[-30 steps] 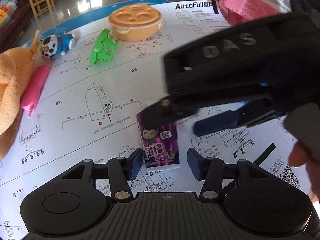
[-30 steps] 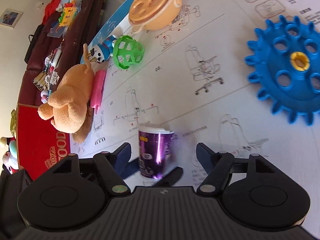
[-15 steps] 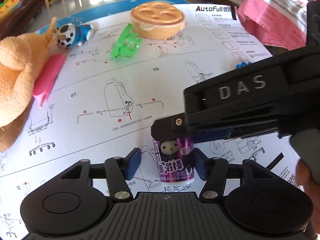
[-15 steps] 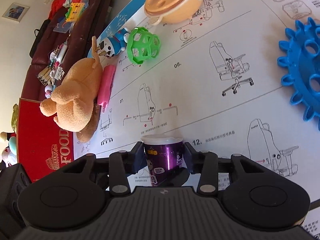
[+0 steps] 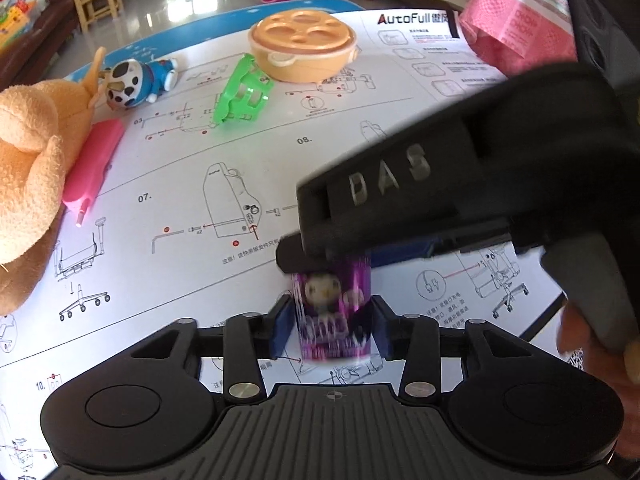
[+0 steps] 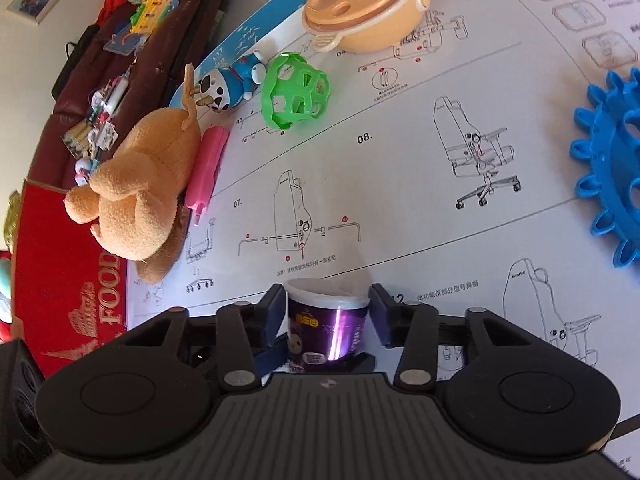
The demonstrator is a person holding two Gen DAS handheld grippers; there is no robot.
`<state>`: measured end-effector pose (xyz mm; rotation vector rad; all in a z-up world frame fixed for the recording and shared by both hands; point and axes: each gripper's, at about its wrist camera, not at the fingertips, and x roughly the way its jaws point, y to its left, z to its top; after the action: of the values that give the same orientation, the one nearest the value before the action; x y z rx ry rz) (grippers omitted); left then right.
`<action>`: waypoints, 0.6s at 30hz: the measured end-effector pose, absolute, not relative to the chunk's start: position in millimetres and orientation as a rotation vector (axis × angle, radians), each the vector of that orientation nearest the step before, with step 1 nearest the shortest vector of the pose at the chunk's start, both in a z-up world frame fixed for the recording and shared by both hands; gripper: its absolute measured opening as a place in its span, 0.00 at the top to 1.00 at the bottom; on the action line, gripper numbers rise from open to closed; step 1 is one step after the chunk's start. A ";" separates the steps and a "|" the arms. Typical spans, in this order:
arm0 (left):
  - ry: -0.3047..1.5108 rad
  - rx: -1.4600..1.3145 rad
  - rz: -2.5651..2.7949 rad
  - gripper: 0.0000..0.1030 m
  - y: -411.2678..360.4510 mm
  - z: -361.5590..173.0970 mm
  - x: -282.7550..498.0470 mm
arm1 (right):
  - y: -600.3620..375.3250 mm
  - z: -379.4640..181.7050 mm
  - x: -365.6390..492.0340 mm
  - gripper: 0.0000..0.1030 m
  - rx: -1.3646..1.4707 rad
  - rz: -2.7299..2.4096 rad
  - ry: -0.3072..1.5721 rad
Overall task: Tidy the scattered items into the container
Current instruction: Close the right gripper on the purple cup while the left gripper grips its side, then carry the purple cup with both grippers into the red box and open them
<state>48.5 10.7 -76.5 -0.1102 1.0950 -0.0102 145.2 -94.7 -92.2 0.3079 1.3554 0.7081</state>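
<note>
Both claws are on the little purple cup, standing near the front of the table! The right claw sits half-spread, pads pinching the cup just under its white rim. The left claw brackets the cup lower down, its jaws opening, pads just beside the cup's sides. Far off sits the orange lidded container.
</note>
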 end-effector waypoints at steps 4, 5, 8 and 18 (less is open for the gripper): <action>1.090 -0.115 -0.014 0.61 10.3 -74.4 46.9 | -98.8 -92.6 141.0 0.52 0.340 0.694 1.369; 1.085 -0.126 -0.017 0.61 11.5 -73.5 44.5 | -100.1 -91.4 139.8 0.52 0.341 0.692 1.370; 1.064 -0.129 -0.026 0.61 10.5 -67.3 36.3 | -103.5 -85.4 133.8 0.52 0.344 0.705 1.360; 1.031 -0.136 -0.004 0.61 14.9 -46.9 11.1 | -100.3 -60.9 110.3 0.52 0.329 0.751 1.325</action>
<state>11.1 14.9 -46.9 -0.1355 1.0309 -0.0037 110.3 -100.3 -60.9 0.3294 1.3246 0.7509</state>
